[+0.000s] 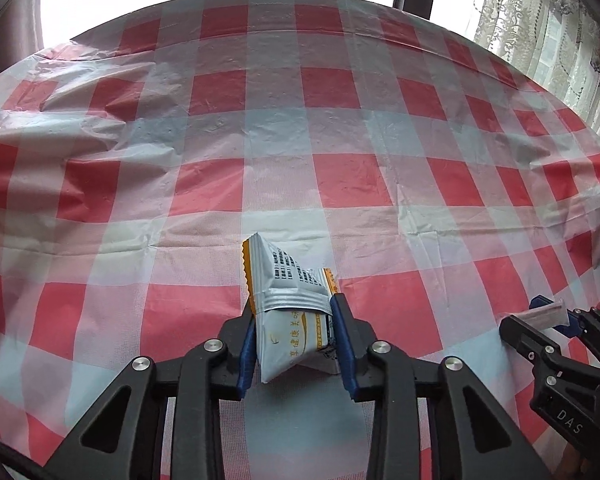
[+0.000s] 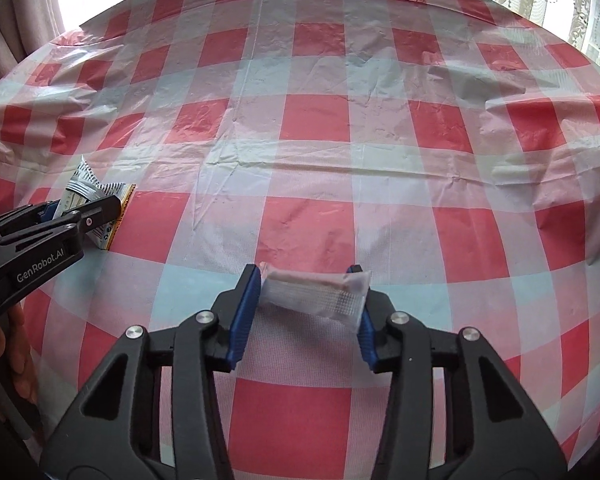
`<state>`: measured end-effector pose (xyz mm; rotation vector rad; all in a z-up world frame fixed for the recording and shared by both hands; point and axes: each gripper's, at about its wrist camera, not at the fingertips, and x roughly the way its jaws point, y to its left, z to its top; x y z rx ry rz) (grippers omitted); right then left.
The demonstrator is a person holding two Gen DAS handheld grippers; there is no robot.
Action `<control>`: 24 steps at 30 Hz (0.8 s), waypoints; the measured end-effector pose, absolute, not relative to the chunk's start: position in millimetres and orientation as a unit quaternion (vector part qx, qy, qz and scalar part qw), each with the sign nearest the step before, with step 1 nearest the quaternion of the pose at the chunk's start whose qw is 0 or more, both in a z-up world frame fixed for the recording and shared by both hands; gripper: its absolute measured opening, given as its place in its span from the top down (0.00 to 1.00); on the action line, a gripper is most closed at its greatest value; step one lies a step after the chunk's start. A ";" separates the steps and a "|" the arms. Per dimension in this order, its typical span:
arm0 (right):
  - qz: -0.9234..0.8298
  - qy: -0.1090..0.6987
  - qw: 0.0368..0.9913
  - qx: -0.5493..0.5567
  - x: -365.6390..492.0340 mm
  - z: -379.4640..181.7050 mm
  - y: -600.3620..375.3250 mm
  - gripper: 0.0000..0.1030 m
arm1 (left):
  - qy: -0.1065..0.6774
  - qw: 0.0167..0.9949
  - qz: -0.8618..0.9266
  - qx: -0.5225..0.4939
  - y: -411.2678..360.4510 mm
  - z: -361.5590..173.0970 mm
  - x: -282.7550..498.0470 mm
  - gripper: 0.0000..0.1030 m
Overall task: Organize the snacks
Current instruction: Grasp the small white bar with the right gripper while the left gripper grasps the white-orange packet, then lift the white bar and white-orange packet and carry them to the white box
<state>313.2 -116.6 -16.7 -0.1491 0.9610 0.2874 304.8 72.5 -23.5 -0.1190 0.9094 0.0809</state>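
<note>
A silver packet with orange crimped ends and printed text is pinched upright between the blue pads of my left gripper, which is shut on it just over the checked tablecloth. In the right wrist view that same packet sticks out of the left gripper at the far left. My right gripper is shut on a small clear-wrapped snack bar, held crosswise between its pads. From the left wrist view the right gripper and its bar show at the right edge.
A red-and-white checked plastic cloth, wrinkled at its sides, covers the whole table. Bright windows with lace curtains stand behind the far edge. A hand grips the left tool at the lower left.
</note>
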 end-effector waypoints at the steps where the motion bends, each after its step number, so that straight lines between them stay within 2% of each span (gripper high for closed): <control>1: 0.139 0.460 0.874 -0.071 311.9 -16.8 -117.3 0.62 | 0.440 0.895 0.039 -0.057 71.4 -23.2 303.2 0.67; 2: 0.142 0.460 0.874 -0.072 310.4 -16.7 -118.2 0.70 | 0.441 0.895 0.038 -0.059 70.2 -23.0 301.1 0.68; 4: 0.148 0.462 0.872 -0.072 306.7 -16.5 -119.7 0.78 | 0.444 0.893 0.038 -0.064 69.7 -22.6 297.1 0.72; 7: 0.157 0.466 0.868 -0.068 299.5 -16.8 -123.9 0.86 | 0.447 0.892 0.033 -0.065 65.7 -21.8 288.4 0.72; 24: 0.156 0.491 0.857 -0.020 242.8 -7.9 -175.8 0.87 | 0.461 0.878 -0.010 -0.127 48.2 -20.1 218.3 0.72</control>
